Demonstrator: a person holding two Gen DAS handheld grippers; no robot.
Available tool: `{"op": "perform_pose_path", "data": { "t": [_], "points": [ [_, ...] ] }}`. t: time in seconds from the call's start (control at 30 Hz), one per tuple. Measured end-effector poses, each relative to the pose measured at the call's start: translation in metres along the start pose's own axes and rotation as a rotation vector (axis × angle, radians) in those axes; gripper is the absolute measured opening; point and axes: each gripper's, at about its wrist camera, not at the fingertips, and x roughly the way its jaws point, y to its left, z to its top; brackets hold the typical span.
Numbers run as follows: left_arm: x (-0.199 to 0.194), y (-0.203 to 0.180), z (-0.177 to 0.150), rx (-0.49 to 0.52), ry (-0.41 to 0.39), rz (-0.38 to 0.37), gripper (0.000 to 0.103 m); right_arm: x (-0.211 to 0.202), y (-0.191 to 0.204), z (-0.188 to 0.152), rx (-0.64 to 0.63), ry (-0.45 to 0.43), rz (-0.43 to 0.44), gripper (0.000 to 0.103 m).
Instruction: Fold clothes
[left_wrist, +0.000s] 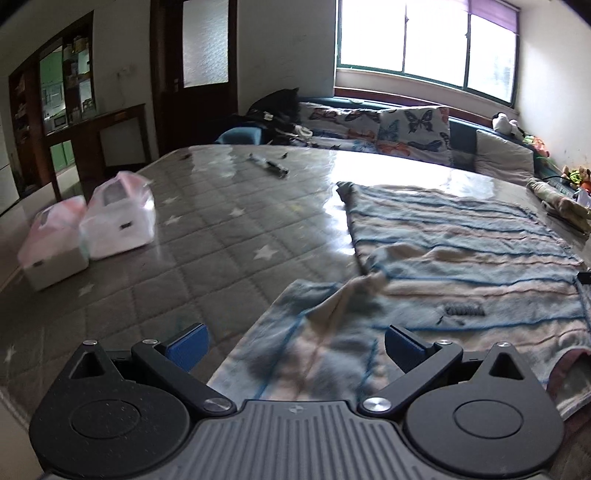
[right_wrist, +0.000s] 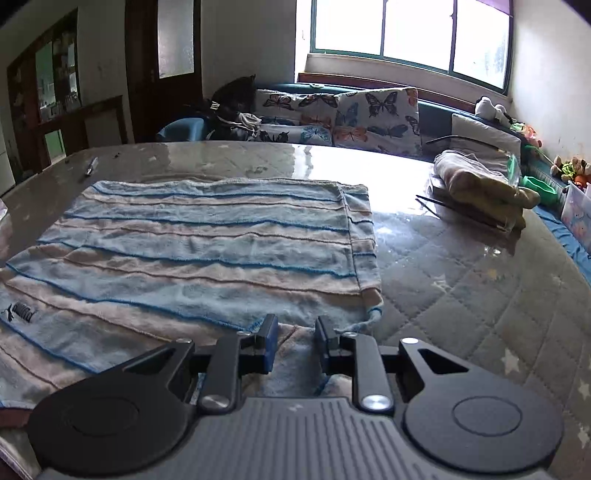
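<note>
Striped towel (right_wrist: 207, 251) w/ Puma logo (right_wrist: 20, 313), left gripper (left_wrist: 295, 347) wide open, right gripper (right_wrist: 293, 343) part-open, both empty

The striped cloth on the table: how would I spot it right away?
Find the big glossy table below the window. The striped cloth lies spread flat across it, just ahead of both grippers. Its blue and beige bands and small black logo set it apart from the plain yellowish bundle at the table's far right.
</note>
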Motion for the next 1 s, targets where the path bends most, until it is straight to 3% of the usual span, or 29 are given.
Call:
{"op": "perform_pose_path", "data": {
  "t": [0.13,0.3,0.63,0.93,1.0],
  "points": [
    [-0.006,0.011,-0.006,-0.037,0.005,0.019,0.102,-0.020,0.004,0.001,-0.012,-0.014,0.030,0.027],
    [-0.009,0.028,-0.015,-0.106,0.031,0.039,0.100,-0.034,0.013,-0.021,-0.029,0.041,0.079,0.032],
    [-0.010,0.030,-0.021,-0.174,0.052,0.027,0.066,-0.043,0.022,-0.026,-0.022,0.024,0.097,0.036],
    [-0.019,0.034,-0.025,-0.223,0.055,0.017,0.065,-0.051,0.031,-0.023,-0.022,-0.012,0.132,0.036],
    [-0.018,0.032,-0.024,-0.220,0.053,0.012,0.060,-0.052,0.032,-0.023,-0.020,-0.019,0.142,0.036]
  ]
}}
